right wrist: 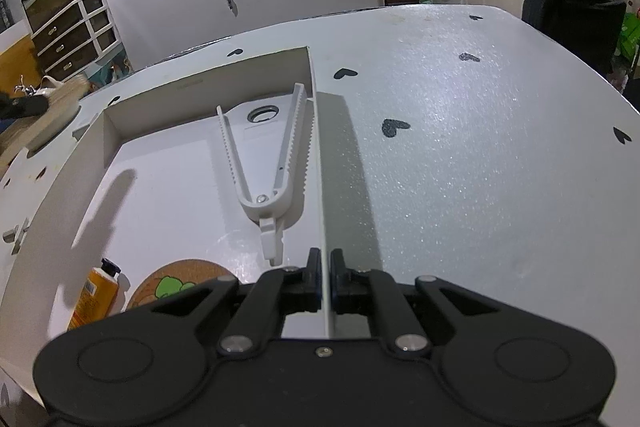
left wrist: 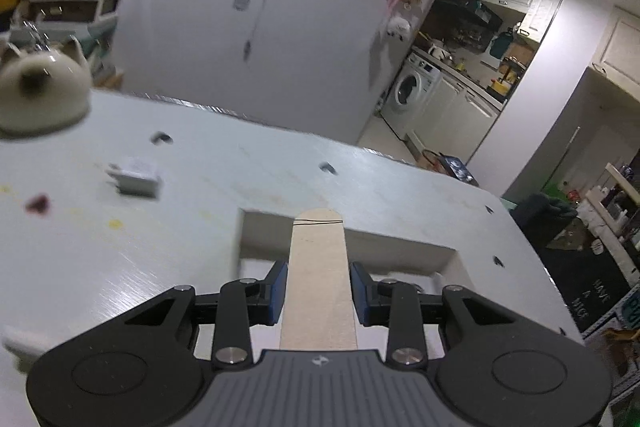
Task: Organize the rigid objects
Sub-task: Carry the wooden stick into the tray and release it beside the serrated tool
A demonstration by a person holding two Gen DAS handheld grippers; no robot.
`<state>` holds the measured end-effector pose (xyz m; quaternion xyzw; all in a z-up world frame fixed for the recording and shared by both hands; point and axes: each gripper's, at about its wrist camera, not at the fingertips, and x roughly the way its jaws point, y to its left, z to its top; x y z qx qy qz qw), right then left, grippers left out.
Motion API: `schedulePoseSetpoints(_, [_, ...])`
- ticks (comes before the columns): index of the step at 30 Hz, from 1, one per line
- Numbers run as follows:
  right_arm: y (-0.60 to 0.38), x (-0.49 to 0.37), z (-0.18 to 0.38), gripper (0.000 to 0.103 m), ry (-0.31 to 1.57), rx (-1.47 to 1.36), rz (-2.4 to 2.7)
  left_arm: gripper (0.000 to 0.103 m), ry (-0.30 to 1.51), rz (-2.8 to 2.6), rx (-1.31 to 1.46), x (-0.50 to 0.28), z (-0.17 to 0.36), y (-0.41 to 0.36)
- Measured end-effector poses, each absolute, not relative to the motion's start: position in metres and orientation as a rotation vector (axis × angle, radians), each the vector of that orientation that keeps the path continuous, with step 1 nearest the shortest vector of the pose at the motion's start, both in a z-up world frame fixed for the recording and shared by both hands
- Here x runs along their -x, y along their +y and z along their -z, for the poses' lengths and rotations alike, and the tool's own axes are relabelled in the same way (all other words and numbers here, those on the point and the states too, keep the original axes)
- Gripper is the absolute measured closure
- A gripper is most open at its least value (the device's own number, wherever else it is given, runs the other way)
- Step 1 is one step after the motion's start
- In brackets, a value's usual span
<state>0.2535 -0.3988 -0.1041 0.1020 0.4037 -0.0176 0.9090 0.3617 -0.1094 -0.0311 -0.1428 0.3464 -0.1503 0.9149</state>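
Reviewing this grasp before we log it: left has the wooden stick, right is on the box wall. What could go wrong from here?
1. The wooden stick sits between the left gripper pads with slight gaps visible, so it might slip or twist.
2. The right gripper pinches the thin wall of the white box; pulling could tilt it and slide the white jar opener, orange tube and cork coaster.
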Motion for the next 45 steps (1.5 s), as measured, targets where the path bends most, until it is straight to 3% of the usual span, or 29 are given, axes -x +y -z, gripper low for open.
schedulePoseSetpoints(10, [-0.401, -0.252, 0.105, 0.097, 0.82, -0.21, 0.025, 0.068, 0.826, 0.27, 0.341, -0.366, 0.066, -0.173])
schedulePoseSetpoints(30, [-0.404, -0.249, 0.106, 0.097, 0.807, -0.209, -0.01, 0.068, 0.915, 0.241, 0.319, -0.368, 0.1, -0.211])
schedulePoseSetpoints(33, [-0.404, -0.249, 0.106, 0.097, 0.807, -0.208, -0.012, 0.062, 0.909, 0.27, 0.308, -0.365, 0.098, -0.216])
schedulePoseSetpoints(35, [-0.404, -0.249, 0.106, 0.097, 0.806, -0.208, -0.012, 0.05, 0.898, 0.291, 0.303, -0.363, 0.095, -0.219])
schedulePoseSetpoints(45, [-0.404, -0.249, 0.106, 0.097, 0.806, -0.208, -0.013, 0.018, 0.892, 0.357, 0.207, -0.349, 0.087, -0.228])
